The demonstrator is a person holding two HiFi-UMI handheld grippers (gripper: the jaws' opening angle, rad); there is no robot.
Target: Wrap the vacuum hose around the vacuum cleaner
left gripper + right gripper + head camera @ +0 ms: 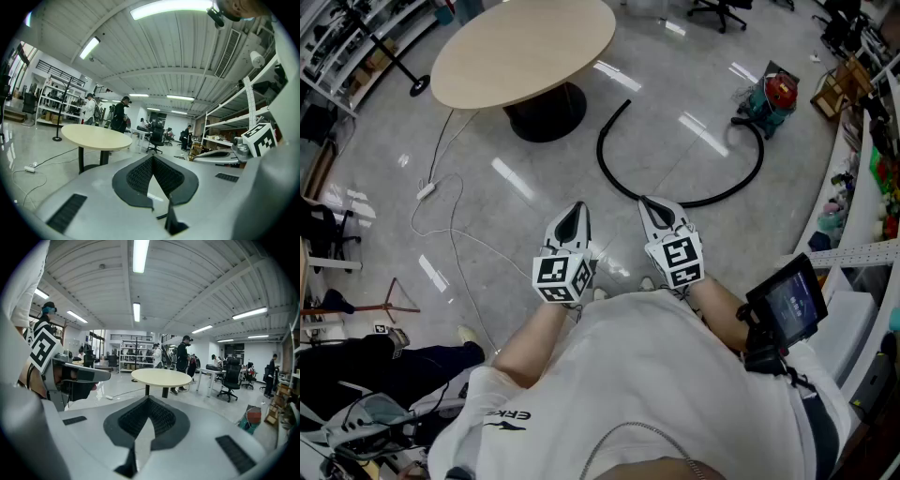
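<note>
Grippers: we count two, the left gripper (575, 214) and the right gripper (656, 208).
Pose: we hold them side by side before our chest, forearms bent, both pointing forward across the floor.
Jaws: both pairs are closed tip to tip, with nothing between them.
Vacuum cleaner (773, 98): one, on the floor at far right, well apart from both grippers.
Vacuum hose (694, 202): one, black, lying in an open arc on the floor from the cleaner, not wrapped.
Round table (525, 47): one, beyond the hose.
</note>
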